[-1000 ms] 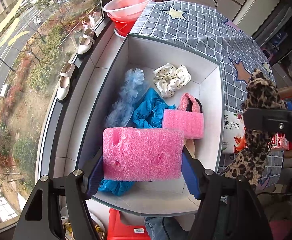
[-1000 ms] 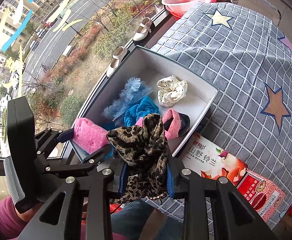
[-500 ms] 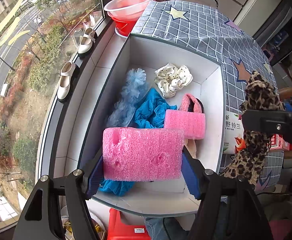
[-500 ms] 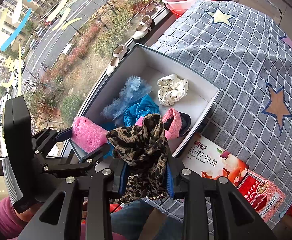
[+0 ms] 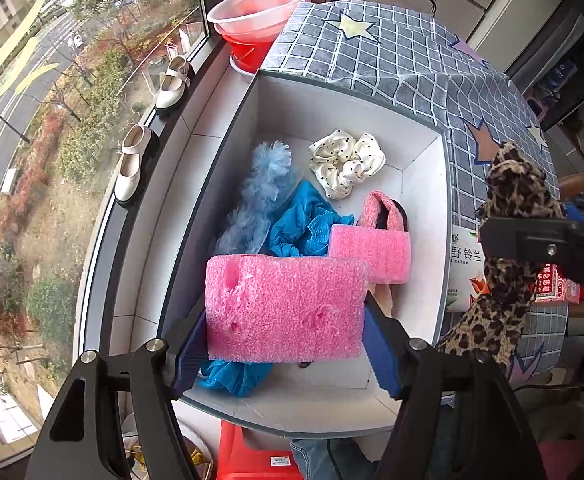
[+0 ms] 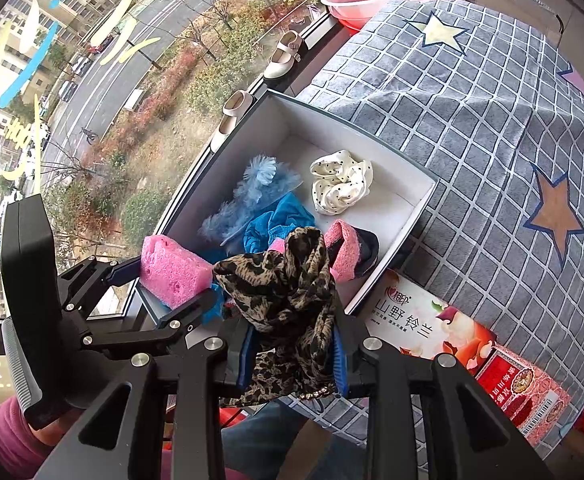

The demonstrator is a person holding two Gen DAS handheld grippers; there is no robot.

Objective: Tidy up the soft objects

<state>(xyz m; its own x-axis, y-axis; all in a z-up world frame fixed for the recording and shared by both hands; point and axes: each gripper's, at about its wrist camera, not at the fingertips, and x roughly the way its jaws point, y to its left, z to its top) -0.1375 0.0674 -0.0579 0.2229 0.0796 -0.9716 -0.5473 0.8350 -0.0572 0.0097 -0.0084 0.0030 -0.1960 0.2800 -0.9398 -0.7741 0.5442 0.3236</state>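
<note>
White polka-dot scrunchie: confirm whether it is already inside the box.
Yes, the scrunchie lies on the floor of the white box.

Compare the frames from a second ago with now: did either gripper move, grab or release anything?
Nothing visibly changed. The left gripper still clamps the pink foam block over the white cardboard box, and the right gripper still pinches the leopard-print fabric scarf. Box contents lie as before.

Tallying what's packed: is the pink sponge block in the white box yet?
Not yet. The pink sponge block is clamped between the left gripper's pads, above the white box's near end rather than lying inside.
</note>
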